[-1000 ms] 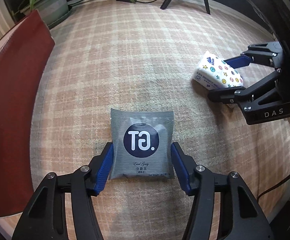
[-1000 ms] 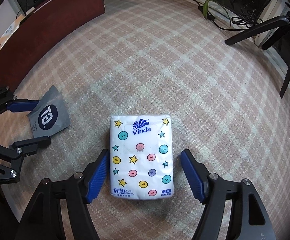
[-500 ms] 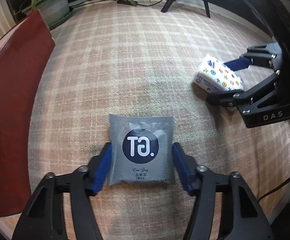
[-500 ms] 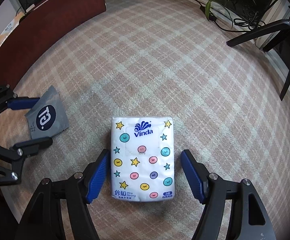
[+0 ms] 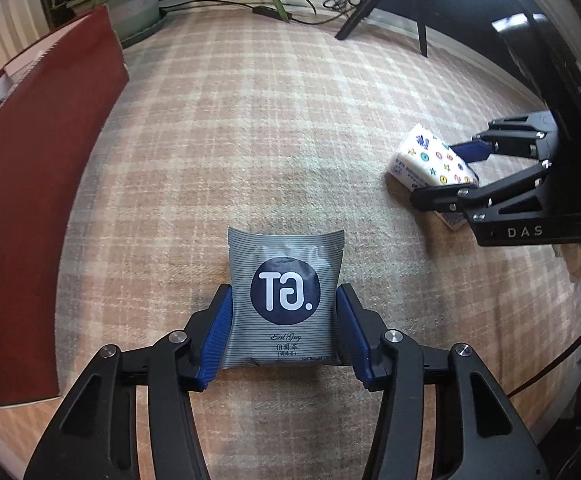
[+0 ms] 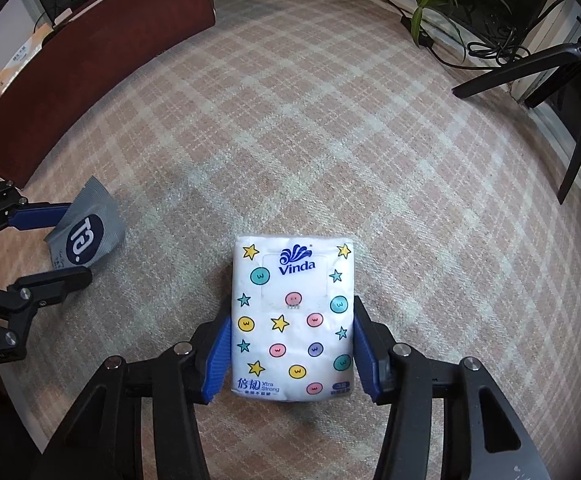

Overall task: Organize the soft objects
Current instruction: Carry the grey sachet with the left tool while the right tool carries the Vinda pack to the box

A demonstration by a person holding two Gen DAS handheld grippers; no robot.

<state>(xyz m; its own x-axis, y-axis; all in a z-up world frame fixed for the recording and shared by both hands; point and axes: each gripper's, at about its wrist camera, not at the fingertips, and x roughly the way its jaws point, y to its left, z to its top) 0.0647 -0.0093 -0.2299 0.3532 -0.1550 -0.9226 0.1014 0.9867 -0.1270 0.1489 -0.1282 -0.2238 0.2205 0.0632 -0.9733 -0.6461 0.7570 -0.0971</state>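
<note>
A gray tea pouch [image 5: 286, 300] is clamped between the blue pads of the left gripper [image 5: 284, 332], and a white tissue pack [image 6: 293, 322] is gripped the same way by the right gripper [image 6: 292, 354]; both lie near the middle of a plaid carpet [image 5: 274, 128]. A dark red box [image 5: 30, 208] stands along the left side, a potted plant [image 5: 130, 4] and cables [image 6: 482, 48] at the far edge, black chair legs [image 6: 570, 120] on the right. The box's contents are mostly hidden by its wall. Whether the pouch and pack are lifted clear of the carpet cannot be told.
</note>
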